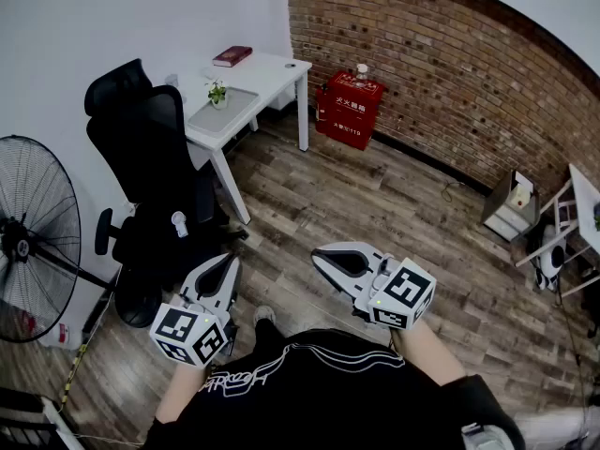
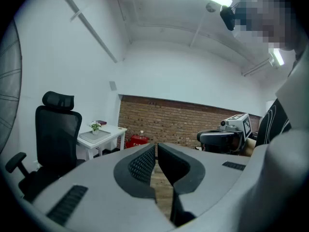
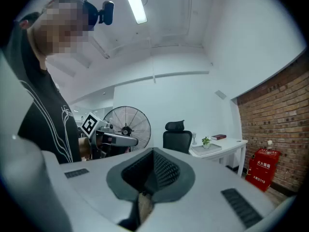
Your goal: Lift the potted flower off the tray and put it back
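Spanning the room, a wood-plank floor (image 1: 375, 214) meets a brick wall (image 1: 450, 82) far beyond the fingers. Ahead and left of them stands a white table (image 1: 272, 73) bearing a grey tray (image 1: 230, 112), with the potted flower (image 1: 217, 93) on it. The left gripper (image 1: 229, 262) and right gripper (image 1: 319, 256) are well apart from the table, the fingers of all 2 closed on nothing.

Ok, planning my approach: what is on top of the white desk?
On the white desk: a grey tray holding the potted flower, and a dark red book at the far end. The office chair covers the desk's near corner.
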The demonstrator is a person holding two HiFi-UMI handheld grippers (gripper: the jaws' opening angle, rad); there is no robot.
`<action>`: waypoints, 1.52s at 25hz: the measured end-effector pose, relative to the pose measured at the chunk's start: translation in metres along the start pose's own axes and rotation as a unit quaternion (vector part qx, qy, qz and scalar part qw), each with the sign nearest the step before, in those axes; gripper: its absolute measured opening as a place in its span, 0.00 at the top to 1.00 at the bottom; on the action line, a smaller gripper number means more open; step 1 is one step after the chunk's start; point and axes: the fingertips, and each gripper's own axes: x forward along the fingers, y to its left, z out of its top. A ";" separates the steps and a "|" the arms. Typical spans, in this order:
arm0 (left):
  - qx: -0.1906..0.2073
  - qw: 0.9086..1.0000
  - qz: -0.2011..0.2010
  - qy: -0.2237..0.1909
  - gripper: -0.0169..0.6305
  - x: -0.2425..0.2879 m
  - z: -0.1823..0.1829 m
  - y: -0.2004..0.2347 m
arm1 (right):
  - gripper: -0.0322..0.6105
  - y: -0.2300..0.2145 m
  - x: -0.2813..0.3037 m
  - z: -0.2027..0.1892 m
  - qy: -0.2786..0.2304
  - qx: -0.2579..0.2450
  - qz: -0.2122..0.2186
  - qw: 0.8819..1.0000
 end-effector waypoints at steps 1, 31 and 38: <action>-0.001 1.000 -0.002 0.001 0.91 0.001 0.000 0.002 | 0.95 -0.001 0.001 0.000 0.001 0.001 -0.004 1.000; -0.057 0.998 0.003 0.000 0.91 0.136 0.008 0.175 | 0.44 -0.176 0.137 -0.021 0.034 0.009 -0.053 0.998; -0.093 0.995 0.022 0.016 0.91 0.226 0.027 0.289 | 0.35 -0.280 0.240 -0.019 0.062 0.034 -0.037 0.997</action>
